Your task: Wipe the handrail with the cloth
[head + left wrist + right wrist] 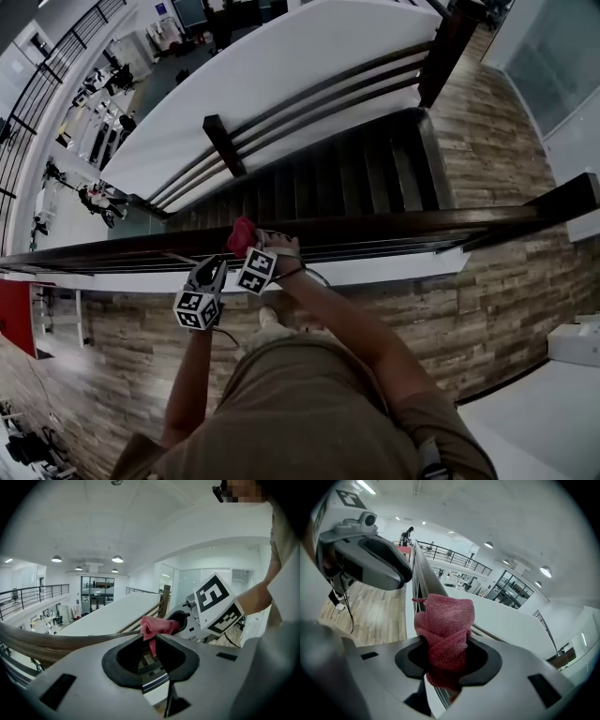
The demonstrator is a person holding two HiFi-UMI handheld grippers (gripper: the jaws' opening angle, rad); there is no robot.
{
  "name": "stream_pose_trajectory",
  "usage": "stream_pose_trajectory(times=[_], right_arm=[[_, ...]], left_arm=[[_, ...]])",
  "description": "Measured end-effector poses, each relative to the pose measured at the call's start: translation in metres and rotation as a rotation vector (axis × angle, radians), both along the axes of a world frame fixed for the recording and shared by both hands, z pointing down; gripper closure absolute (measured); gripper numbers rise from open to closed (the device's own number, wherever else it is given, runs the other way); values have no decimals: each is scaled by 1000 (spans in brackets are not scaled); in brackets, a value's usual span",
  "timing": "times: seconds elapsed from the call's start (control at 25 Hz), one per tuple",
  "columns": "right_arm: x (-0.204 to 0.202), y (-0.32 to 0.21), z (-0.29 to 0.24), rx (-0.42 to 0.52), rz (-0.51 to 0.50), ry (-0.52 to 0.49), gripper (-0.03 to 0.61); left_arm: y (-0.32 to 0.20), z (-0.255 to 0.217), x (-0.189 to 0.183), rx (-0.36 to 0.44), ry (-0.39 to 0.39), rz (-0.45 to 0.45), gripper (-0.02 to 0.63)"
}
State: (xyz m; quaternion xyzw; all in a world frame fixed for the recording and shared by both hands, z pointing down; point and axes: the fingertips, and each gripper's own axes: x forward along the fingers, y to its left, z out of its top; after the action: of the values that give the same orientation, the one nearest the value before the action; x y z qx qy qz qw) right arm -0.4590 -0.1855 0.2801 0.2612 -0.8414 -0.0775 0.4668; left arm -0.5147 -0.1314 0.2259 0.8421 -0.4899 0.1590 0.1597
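Observation:
A dark wooden handrail (422,225) runs across the head view from left to right. A red cloth (240,234) lies bunched on top of it, and my right gripper (247,247) is shut on that cloth. In the right gripper view the cloth (446,620) bulges out from between the jaws, with the handrail (420,573) running away behind it. My left gripper (211,266) hangs just left of the right one, close to the rail's near side. Its fingers stand a little apart with nothing between them. In the left gripper view I see the cloth (154,626) and the rail (56,641).
Beyond the rail a dark staircase (356,178) drops away beside a white partition (281,75) with its own rail and a post (225,145). Wood-plank floor (469,300) lies under me. A white box (577,342) sits at the right and a red panel (14,314) at the left.

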Motion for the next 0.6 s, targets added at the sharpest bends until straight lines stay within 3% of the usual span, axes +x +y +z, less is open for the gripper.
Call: stream_pose_trajectory(times=[0.6], right_arm=[[137,5,0,34,60,15,425]], left_arm=[[11,-3,141,18,-15,72,541]])
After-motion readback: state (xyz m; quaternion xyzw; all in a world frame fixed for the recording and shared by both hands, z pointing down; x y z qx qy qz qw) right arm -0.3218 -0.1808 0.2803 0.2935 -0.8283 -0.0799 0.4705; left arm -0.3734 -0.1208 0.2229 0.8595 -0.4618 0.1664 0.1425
